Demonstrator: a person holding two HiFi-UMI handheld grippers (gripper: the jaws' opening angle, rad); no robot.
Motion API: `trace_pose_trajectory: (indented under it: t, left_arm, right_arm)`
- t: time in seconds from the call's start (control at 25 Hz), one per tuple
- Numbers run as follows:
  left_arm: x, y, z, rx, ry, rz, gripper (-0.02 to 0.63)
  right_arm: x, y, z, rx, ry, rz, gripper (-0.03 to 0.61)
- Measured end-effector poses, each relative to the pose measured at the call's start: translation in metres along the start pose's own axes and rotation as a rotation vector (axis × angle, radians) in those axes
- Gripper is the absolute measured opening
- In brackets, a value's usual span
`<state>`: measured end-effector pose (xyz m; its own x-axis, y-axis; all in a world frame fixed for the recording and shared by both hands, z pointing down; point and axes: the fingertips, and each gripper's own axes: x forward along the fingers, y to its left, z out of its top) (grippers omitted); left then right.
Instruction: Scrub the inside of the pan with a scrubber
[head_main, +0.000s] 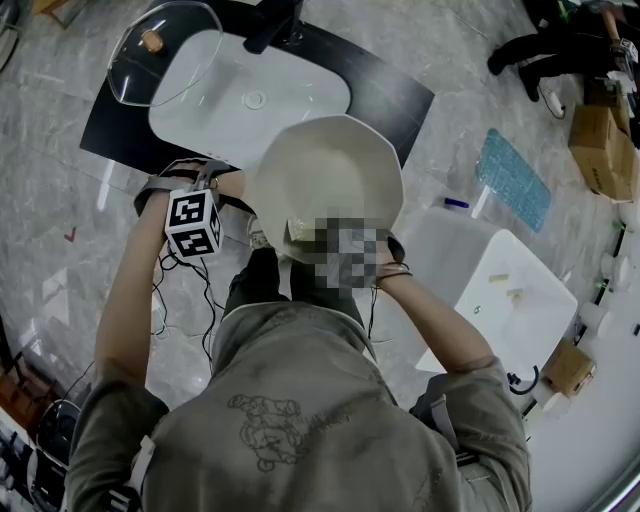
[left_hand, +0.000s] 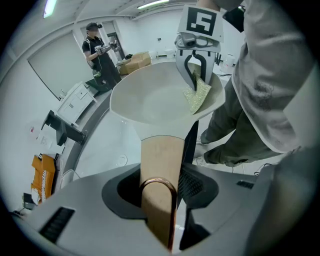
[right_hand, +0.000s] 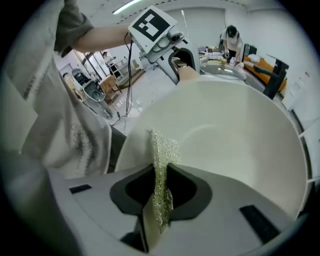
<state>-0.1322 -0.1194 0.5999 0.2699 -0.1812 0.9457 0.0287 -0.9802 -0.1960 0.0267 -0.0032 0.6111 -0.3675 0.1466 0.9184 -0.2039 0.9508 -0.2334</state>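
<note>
Up and to the left of the pan (head_main: 325, 170), a glass lid (head_main: 165, 50) rests over the edge of a white basin (head_main: 250, 95) set in the dark counter (head_main: 120, 125). At the pan's left side, the left claw (left_hand: 167, 170) is clamped on the pan's tan wooden handle (left_hand: 157, 150), which ends in a copper loop. The cream pan is held up in front of the person, its open side facing the head view. At the pan's near edge, the right claw (right_hand: 161, 172) is closed narrowly on a glittery yellow-green scrubber (right_hand: 162, 147), whose free end lies against the inner wall just under the rim. To the right of the pan, a blue mat (head_main: 512, 180) lies on the floor.
</note>
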Motion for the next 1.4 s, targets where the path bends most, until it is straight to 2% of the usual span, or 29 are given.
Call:
trace_pose_trajectory:
  t: [0.12, 0.4, 0.6, 0.68, 0.76, 0.84, 0.96, 1.04, 1.2, 1.4]
  left_arm:
    - [0.0, 0.0, 0.0, 0.0, 0.002, 0.004, 0.179]
    - [0.001, 0.001, 0.0, -0.005, 0.01, 0.011, 0.179]
    - [0.001, 0.0, 0.0, -0.002, 0.015, 0.015, 0.179]
    - [0.002, 0.0, -0.001, 0.004, 0.019, 0.019, 0.179]
    - [0.002, 0.0, -0.002, 0.007, 0.018, 0.02, 0.179]
    - [0.002, 0.001, -0.001, 0.009, 0.019, 0.024, 0.179]
    - [0.001, 0.0, 0.0, 0.007, 0.017, 0.024, 0.179]
    - [0.001, 0.0, 0.0, 0.008, 0.017, 0.024, 0.179]
    - [0.002, 0.002, 0.0, 0.012, 0.019, 0.032, 0.179]
    - [0.003, 0.001, 0.001, 0.013, 0.016, 0.033, 0.179]
  right_arm:
    - [-0.008, 0.016, 0.001, 0.07, -0.02, 0.098, 0.077]
    - [-0.032, 0.039, 0.01, 0.127, -0.07, 0.247, 0.077]
    - [-0.059, 0.041, 0.028, 0.184, -0.191, 0.328, 0.076]
    - [-0.073, 0.035, 0.041, 0.19, -0.262, 0.322, 0.077]
    - [-0.089, 0.022, 0.054, 0.157, -0.333, 0.255, 0.077]
    - [-0.103, 0.004, 0.064, 0.042, -0.363, 0.122, 0.077]
    - [-0.111, -0.031, 0.062, -0.282, -0.247, -0.15, 0.077]
    - [-0.111, -0.056, 0.06, -0.441, -0.152, -0.292, 0.077]
    - [-0.109, -0.094, 0.066, -0.628, -0.067, -0.452, 0.077]
    - [-0.098, -0.13, 0.071, -0.791, -0.003, -0.614, 0.077]
